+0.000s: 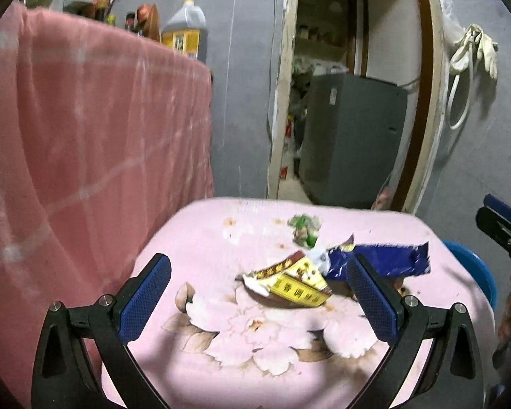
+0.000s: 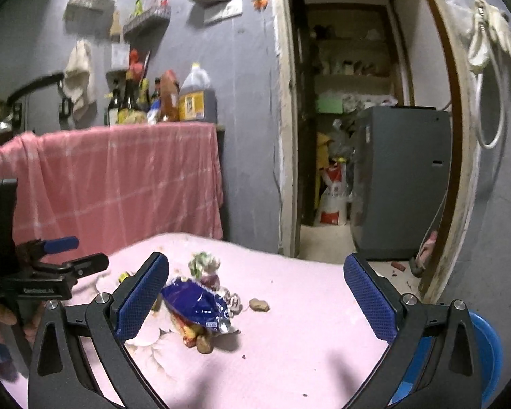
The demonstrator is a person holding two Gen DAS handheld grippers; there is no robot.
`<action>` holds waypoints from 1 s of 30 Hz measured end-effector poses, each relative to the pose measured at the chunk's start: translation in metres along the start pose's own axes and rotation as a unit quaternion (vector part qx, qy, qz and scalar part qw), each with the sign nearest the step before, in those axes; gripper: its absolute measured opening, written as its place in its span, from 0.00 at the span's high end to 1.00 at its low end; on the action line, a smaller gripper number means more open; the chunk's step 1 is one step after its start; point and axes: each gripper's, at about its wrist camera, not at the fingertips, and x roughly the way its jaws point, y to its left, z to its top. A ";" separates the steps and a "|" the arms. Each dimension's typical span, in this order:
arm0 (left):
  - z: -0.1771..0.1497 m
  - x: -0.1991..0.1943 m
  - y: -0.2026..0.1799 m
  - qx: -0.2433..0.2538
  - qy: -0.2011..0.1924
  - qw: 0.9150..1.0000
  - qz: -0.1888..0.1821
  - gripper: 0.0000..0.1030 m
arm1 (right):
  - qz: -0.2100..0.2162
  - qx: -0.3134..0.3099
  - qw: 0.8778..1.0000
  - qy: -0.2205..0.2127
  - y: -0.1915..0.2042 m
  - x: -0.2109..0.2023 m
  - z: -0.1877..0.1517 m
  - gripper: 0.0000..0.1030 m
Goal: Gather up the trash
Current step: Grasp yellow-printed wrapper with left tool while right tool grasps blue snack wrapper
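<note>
Nearest, the left gripper (image 1: 259, 293) hangs over the pink floral tablecloth (image 1: 221, 358) with its blue-padded fingers (image 1: 143, 301) spread wide and nothing between them. The right gripper (image 2: 255, 298) is likewise released, fingers far apart, holding nothing, low over the same cloth.

The trash lies in a loose cluster on the cloth. In the left wrist view a yellow and red torn wrapper (image 1: 289, 284) sits just ahead of the left gripper, between its finger lines but not touched. Just beside it on the right lies a dark blue foil packet (image 1: 388, 260), partly hidden by the right-hand finger. Beyond these rests a crumpled green and white scrap (image 1: 305, 226). The right wrist view shows small brown bits (image 2: 259, 304) near the blue packet.

A blue bin (image 2: 487, 347) stands at the table's right edge, below the cloth level.

Farther back, a pink checked cloth (image 2: 119, 184) drapes a counter bearing bottles and a large oil jug (image 2: 197, 97). A grey appliance (image 2: 402, 184) stands in the doorway, and pale gloves (image 2: 494, 41) hang on the wall.
</note>
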 end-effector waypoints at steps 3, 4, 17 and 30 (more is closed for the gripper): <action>-0.002 0.010 0.005 -0.009 0.024 1.000 -0.012 0.02 | 0.008 -0.010 1.000 0.023 0.005 0.013 -0.004 0.00; -0.003 0.014 0.007 -0.016 0.033 0.999 -0.017 0.03 | 0.012 -0.012 0.999 0.032 0.007 0.017 -0.005 0.00; 0.003 0.043 0.012 -0.063 0.097 0.991 -0.074 0.28 | 0.060 0.001 0.991 0.119 0.014 0.060 -0.021 0.17; -0.001 0.046 0.009 -0.068 0.117 0.987 -0.088 0.53 | 0.098 0.017 0.982 0.160 0.019 0.077 -0.030 0.52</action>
